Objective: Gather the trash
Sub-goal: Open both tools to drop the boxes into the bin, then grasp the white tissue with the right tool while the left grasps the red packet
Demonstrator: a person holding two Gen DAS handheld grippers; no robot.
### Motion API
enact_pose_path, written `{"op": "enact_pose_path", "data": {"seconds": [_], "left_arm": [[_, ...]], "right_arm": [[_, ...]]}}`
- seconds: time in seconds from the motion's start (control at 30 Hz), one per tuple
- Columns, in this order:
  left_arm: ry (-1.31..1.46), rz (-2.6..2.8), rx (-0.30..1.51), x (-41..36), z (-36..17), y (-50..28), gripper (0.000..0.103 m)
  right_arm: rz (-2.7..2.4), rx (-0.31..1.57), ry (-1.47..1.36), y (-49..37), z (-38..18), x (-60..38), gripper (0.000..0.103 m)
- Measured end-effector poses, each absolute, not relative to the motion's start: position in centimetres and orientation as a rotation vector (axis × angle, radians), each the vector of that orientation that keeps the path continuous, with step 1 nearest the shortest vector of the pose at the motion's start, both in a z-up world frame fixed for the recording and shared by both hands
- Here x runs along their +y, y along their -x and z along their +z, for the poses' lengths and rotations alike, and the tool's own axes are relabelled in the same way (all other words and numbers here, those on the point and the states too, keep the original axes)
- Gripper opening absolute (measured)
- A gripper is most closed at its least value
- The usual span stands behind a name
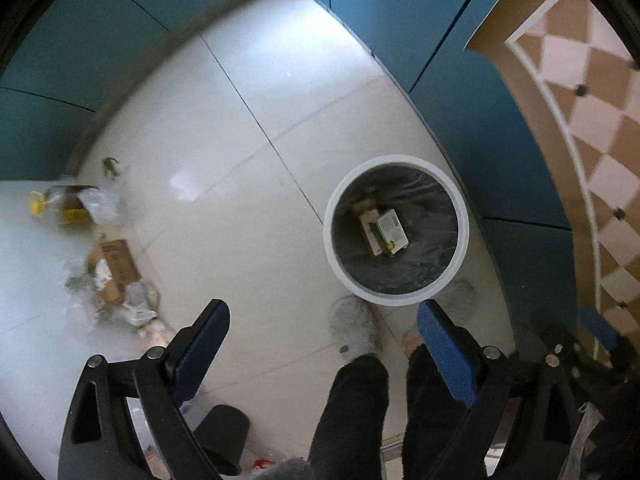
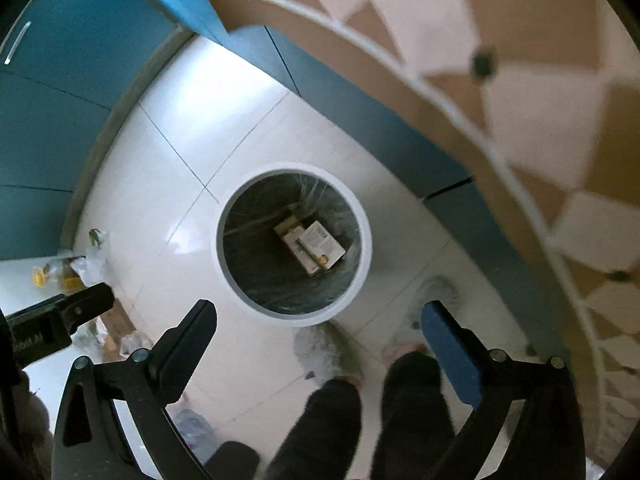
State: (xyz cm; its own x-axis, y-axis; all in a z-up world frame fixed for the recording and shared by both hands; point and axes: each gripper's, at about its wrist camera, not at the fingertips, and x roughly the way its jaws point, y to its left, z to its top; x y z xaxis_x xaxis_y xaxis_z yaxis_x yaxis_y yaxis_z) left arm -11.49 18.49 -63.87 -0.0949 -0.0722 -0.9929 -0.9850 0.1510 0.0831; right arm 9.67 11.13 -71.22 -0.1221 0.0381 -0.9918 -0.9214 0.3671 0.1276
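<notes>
I'm holding both hand-held grippers released, empty, above the bin [image 1: 396, 230].
Trash pile [image 1: 108, 272] lying far left of left hand-held gripper [image 1: 322, 320], nearer it than right hand-held gripper [image 2: 320, 318].

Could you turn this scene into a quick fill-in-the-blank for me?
1. The boxes lie inside the round white ____.
2. The fingers of both grippers, left and right, hold ____.
3. The trash pile lies on the ____ near the blue cabinets.
4. The person's slippers stand right beside the ____.

Missing words: bin; nothing; floor; bin
</notes>
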Motion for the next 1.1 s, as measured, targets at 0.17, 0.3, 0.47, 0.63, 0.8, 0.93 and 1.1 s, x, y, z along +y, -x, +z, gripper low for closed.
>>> {"op": "enact_pose_path", "data": {"seconds": [0.17, 0.3, 0.47, 0.63, 0.8, 0.93, 1.1], "left_arm": [[1.063, 1.171, 1.340, 17.4, -56.5, 11.3, 0.096], [1.054, 1.199, 1.284, 16.4, -51.3, 11.6, 0.096], [1.028, 1.210, 1.229, 14.7, -44.9, 11.8, 0.096], [1.017, 1.195, 1.191, 12.7, -39.8, 11.5, 0.096], [0.981, 1.199, 1.131, 10.8, -35.2, 11.1, 0.096], [0.937, 1.205, 1.097, 10.0, -32.3, 10.1, 0.096], [0.808, 1.187, 1.035, 10.8, -28.1, 5.9, 0.103]], "right_arm": [[1.040, 1.371, 0.898, -9.7, -64.2, 11.6, 0.103], [1.081, 1.329, 0.906, -9.9, -57.8, 11.2, 0.103], [1.123, 1.288, 0.863, -10.4, -48.9, 9.4, 0.103], [1.184, 1.247, 0.830, -10.5, -40.8, 7.5, 0.103], [1.236, 1.218, 0.805, -10.0, -34.2, 5.9, 0.103], [1.268, 1.214, 0.768, -10.3, -30.6, 4.4, 0.103], [1.295, 1.243, 0.646, -12.1, -28.5, 3.1, 0.103]]}}
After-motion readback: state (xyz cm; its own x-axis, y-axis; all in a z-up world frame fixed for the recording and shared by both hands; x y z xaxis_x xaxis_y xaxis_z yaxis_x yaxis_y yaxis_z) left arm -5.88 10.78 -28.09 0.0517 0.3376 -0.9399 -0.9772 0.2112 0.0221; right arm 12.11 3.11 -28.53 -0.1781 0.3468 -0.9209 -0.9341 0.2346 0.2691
